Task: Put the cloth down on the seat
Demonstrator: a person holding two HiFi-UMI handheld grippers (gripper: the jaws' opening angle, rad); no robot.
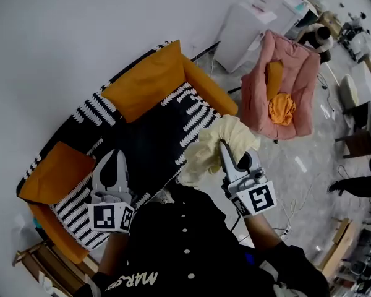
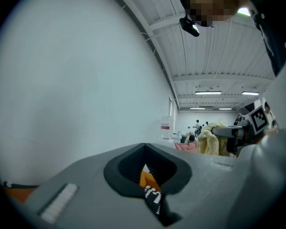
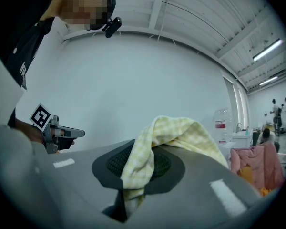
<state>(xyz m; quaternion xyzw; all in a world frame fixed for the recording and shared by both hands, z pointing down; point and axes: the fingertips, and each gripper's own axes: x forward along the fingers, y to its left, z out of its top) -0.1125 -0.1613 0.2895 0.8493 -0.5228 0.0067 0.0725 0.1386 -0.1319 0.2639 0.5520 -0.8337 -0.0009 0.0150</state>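
Your right tool (image 1: 224,148) is pinching the yellow checked cloth (image 1: 235,135): in the right gripper view the fabric comes up out of the slit between the two pads and drapes over the right-hand jaw, so the jaws are clamped on it. The cloth hangs bunched in the air at the front edge of the sofa (image 1: 142,142), towards the end with the orange armrest (image 1: 210,90), and no part of it seems to rest on the cushion yet. What the coming move turns on is that the dark seat lies ahead of that tool and below it, up and to the left in the head view. The sofa's long axis runs from lower left to upper right there. Carry the cloth forward over the seat and down before you let go, or it may slip off the front edge. Your left tool (image 1: 115,161) is nearer the seat's middle, but it is empty, its jaws all but pressed together with only a sliver of the sofa showing between them. The pink armchair (image 1: 258,101), well apart to the right, holds an orange cushion (image 1: 273,73) and a crumpled orange cloth (image 1: 282,109); leave it alone.
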